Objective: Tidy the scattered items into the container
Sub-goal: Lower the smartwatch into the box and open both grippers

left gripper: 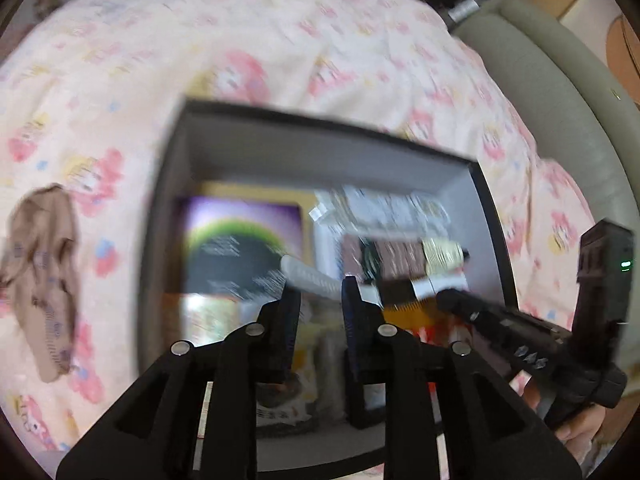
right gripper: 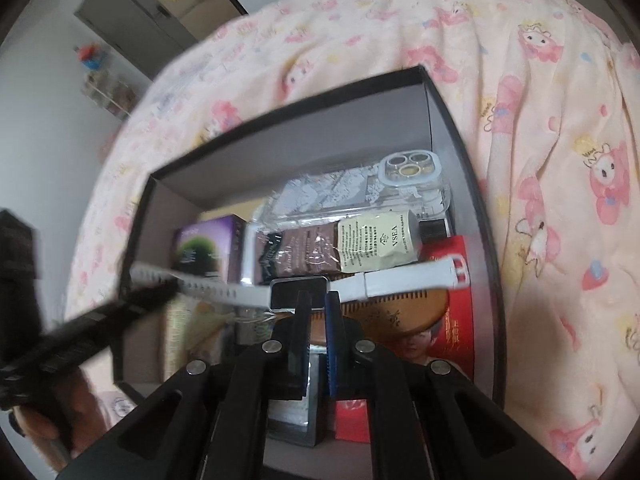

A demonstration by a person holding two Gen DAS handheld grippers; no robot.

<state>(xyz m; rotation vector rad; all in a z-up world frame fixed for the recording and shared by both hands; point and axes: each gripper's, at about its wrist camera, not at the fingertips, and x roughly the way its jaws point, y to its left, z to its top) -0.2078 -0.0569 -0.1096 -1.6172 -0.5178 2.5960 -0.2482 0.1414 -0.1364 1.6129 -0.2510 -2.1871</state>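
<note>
A smartwatch (right gripper: 288, 290) with a white strap (right gripper: 400, 282) hangs just above the open dark box (right gripper: 288, 152). My right gripper (right gripper: 317, 300) is shut on the watch body from below. It shows in the left wrist view as a blurred black tool (left gripper: 444, 296) at the right. My left gripper (left gripper: 320, 296) stands open, and the strap's perforated end (left gripper: 308, 278) crosses between its fingertips without being pinched. The right wrist view shows it blurred (right gripper: 168, 286) at the strap's left end. The box (left gripper: 320, 148) lies on the bed.
The box holds a purple carton (right gripper: 208, 248), a clear phone case (right gripper: 408, 176), a brown packet (right gripper: 312, 252), a cream sachet (right gripper: 376, 244), a wooden comb (right gripper: 384, 316) and a red box (right gripper: 452, 320). A brown cloth (left gripper: 44, 272) lies on the pink sheet (right gripper: 540, 160).
</note>
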